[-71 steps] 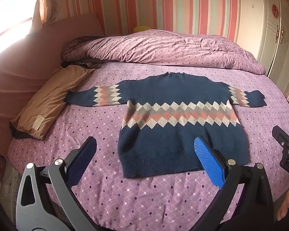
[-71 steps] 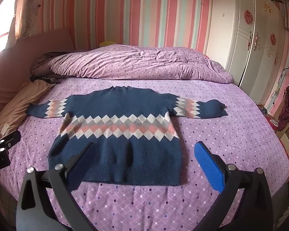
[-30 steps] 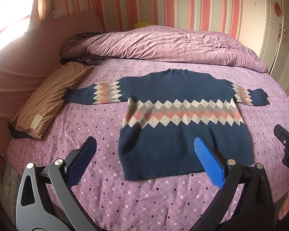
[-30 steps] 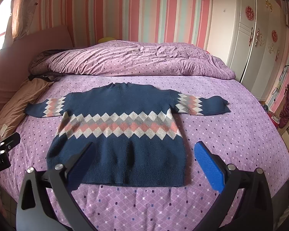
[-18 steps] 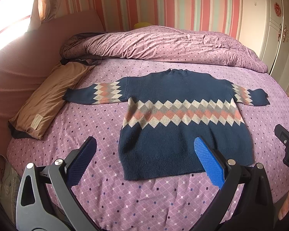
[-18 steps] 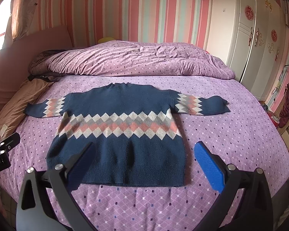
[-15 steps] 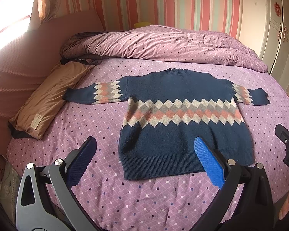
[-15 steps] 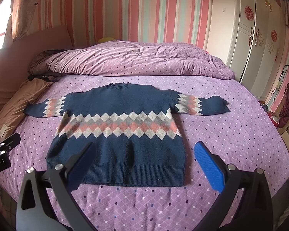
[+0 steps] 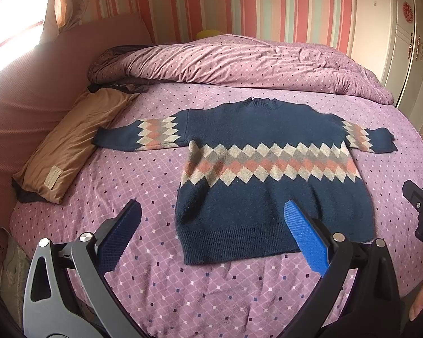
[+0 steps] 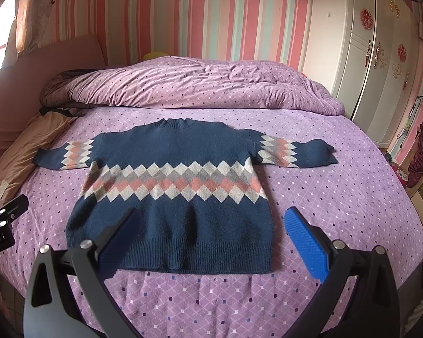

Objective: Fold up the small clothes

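Sweater (image 9: 270,174) spread flat on the bed (image 9: 160,174), front or back side up I cannot tell, neck toward the far end, hem toward the cameras. Navy knit, ribbed hem and collar. Band of diamonds across the chest in cream, grey and salmon pink; same diamond pattern repeats on both sleeves. Sleeves lie straight out to each side, cuffs navy. Body flat, few wrinkles, unfolded.

Bed sheet purple with small white and dark diamonds. Rumpled duvet (image 10: 194,84) in matching print heaped at the far end, apart from the collar. Tan pillow (image 9: 73,143) beside the sleeve on the left side of the view, its edge near the cuff.

Left hand-held gripper (image 9: 211,233) hovers above the hem's left part, jaws wide apart, nothing between them. Right hand-held gripper (image 10: 211,239) hovers over the hem's right part, jaws likewise wide and empty. Neither touches the knit.
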Action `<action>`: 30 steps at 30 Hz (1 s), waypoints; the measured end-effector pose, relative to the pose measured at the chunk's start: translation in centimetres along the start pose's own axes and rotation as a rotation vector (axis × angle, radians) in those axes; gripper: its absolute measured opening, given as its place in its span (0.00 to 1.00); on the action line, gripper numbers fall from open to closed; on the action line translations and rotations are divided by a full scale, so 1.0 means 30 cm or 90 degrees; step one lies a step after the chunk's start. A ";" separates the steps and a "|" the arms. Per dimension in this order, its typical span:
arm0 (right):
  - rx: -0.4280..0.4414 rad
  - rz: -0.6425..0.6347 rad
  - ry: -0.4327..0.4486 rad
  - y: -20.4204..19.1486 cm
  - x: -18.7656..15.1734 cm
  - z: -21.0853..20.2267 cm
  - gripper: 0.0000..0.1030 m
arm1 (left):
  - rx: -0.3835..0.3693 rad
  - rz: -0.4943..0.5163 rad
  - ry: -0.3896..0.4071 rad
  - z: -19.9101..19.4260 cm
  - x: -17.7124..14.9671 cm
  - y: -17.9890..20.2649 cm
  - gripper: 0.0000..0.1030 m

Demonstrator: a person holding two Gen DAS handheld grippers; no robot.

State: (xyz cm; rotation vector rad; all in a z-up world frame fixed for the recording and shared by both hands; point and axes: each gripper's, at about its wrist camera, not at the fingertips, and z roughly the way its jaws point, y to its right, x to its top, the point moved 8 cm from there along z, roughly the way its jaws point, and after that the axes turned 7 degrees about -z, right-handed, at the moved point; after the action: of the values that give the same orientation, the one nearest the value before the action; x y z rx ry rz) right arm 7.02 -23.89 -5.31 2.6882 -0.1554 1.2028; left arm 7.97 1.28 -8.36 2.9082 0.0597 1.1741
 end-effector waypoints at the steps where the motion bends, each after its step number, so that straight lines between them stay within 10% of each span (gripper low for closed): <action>1: 0.000 0.000 -0.001 0.005 -0.003 0.002 0.99 | 0.001 -0.001 -0.001 0.004 0.000 -0.002 0.97; 21: 0.011 -0.034 0.006 -0.070 0.044 0.177 0.99 | -0.055 -0.046 -0.042 0.202 0.022 -0.013 0.97; 30: 0.043 -0.056 -0.016 -0.097 0.138 0.441 0.99 | 0.014 -0.056 -0.043 0.398 0.143 -0.064 0.97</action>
State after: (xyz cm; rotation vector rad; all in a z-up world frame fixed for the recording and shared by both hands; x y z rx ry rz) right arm 19.89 -23.99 -11.22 2.7376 -0.0001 1.1682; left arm 19.27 3.48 -14.01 2.9279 0.2004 1.0694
